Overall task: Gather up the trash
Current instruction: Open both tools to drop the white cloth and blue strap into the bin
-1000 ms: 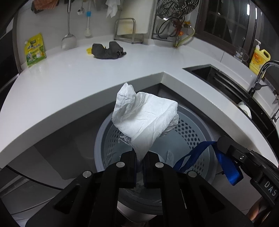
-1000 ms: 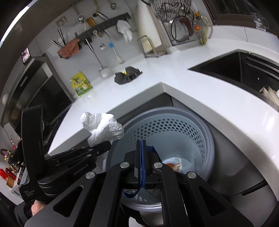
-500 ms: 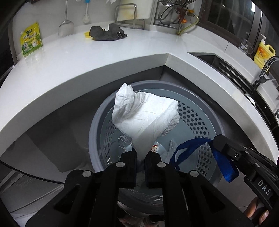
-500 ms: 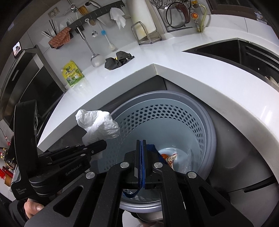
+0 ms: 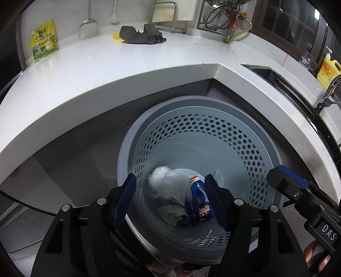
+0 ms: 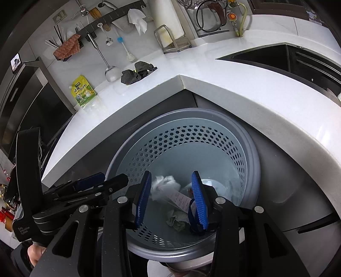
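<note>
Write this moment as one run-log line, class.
left gripper: just opened, empty | right gripper: just opened, empty | white tissue: in bin | blue strap: in bin

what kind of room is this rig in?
Most likely a home kitchen: an L-shaped white countertop with a built-in sink, ladles on a wall utensil rail, and a yellow dish soap bottle. A perforated trash bin stands below.

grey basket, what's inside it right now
Inside the perforated grey basket: a white crumpled tissue, a blue strap, a red-and-white wrapper and greyish crumpled paper. Anything beneath them is covered.
</note>
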{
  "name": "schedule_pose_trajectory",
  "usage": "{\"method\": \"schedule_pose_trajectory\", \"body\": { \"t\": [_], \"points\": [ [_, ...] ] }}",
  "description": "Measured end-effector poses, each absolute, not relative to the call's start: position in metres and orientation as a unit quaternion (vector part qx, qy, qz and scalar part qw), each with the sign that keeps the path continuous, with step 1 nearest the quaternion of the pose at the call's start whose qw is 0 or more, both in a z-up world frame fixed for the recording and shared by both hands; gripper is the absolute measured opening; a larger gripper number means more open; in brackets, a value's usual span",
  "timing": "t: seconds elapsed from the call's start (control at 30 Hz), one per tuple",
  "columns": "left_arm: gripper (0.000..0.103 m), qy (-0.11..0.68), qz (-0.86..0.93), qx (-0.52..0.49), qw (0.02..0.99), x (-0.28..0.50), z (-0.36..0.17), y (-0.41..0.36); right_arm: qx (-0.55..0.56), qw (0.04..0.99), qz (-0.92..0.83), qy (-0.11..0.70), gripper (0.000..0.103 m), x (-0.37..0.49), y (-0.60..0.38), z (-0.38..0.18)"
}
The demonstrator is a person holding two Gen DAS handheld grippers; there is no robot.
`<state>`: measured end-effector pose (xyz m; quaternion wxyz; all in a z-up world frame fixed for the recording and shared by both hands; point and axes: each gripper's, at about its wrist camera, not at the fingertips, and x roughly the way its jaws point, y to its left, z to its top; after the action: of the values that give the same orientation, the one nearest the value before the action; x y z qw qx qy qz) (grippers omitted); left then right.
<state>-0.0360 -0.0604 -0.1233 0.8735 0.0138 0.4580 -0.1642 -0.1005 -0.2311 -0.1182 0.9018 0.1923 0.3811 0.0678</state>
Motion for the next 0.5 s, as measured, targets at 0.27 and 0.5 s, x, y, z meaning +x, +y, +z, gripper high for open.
{"method": "schedule_pose_trajectory", "body": {
  "t": [0.27, 0.5],
  "points": [
    [0.076, 0.439, -0.15, 0.012, 0.886, -0.033, -0.112, -0.05, 0.199, 0.906, 0.078, 0.365, 0.054, -0.105, -0.234, -0.116],
    [0.086, 0.398, -0.124, 0.008, 0.909, -0.03, -0.089, -0.031, 0.179, 0.912, 0.084, 0.36, 0.061, -0.103, -0.224, -0.108]
  ]
}}
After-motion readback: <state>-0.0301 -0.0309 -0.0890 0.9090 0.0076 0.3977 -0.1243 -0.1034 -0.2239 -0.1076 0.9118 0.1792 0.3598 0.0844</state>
